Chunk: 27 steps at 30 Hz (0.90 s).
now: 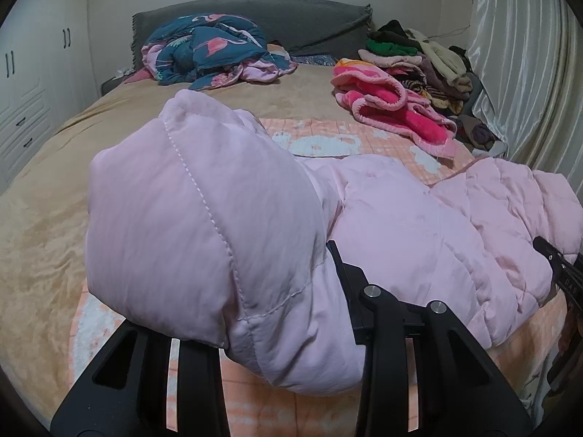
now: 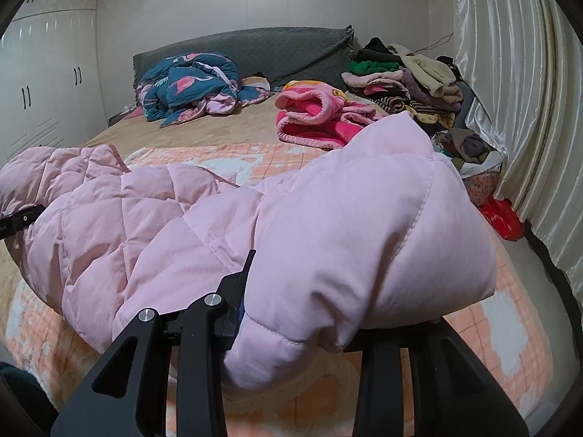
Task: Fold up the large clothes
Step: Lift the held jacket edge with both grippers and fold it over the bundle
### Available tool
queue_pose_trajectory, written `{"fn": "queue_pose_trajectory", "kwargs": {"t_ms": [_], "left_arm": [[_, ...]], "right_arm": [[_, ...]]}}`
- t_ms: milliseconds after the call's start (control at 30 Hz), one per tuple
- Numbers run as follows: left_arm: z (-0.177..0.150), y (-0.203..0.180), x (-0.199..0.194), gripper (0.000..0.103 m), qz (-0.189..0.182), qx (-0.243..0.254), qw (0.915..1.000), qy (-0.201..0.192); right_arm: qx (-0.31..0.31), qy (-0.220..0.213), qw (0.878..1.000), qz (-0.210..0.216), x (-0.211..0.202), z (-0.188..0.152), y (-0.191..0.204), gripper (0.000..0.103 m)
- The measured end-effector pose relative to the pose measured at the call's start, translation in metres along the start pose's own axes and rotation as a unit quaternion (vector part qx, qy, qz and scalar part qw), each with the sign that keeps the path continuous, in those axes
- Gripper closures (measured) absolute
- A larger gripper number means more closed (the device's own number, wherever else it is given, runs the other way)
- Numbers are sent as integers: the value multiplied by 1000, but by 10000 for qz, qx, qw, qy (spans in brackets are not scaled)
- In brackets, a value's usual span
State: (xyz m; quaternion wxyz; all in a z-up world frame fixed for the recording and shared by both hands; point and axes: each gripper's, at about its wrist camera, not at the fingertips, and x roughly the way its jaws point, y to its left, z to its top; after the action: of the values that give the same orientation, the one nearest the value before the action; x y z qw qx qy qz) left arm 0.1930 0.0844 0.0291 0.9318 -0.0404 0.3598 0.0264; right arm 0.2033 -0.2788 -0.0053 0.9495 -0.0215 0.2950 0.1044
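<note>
Bed (image 1: 73,167) — tan cover, grey headboard (image 1: 291,18) along the far edge.

Lying on it: an orange-and-white checked quilt (image 1: 328,134) across the near half, reaching the near edge; a pale pink quilted jacket (image 1: 419,218) on that quilt, stretched along the near edge with both ends raised off it; a teal flamingo-print duvet (image 1: 215,47), bunched at the far left below the headboard; a pink fleece blanket (image 1: 393,109), loosely rolled, at the right side past the middle; a stack of folded clothes (image 1: 419,58) — green, beige, dark, striped — in the far right corner, just behind the fleece blanket.
</note>
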Motion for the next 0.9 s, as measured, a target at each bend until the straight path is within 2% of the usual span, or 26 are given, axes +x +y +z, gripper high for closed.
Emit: {"fn": "queue_pose_trajectory", "kwargs": {"t_ms": [633,900], "left_arm": [[-30,-2,-11,76,66,65,9999,66],[-41,-1,-12,75,63,-1,9999,118]], "right_arm": [[288,-48,9996,31,-28,-30,2,70],[450,79,9990,31,-22,-29,-8,70]]}}
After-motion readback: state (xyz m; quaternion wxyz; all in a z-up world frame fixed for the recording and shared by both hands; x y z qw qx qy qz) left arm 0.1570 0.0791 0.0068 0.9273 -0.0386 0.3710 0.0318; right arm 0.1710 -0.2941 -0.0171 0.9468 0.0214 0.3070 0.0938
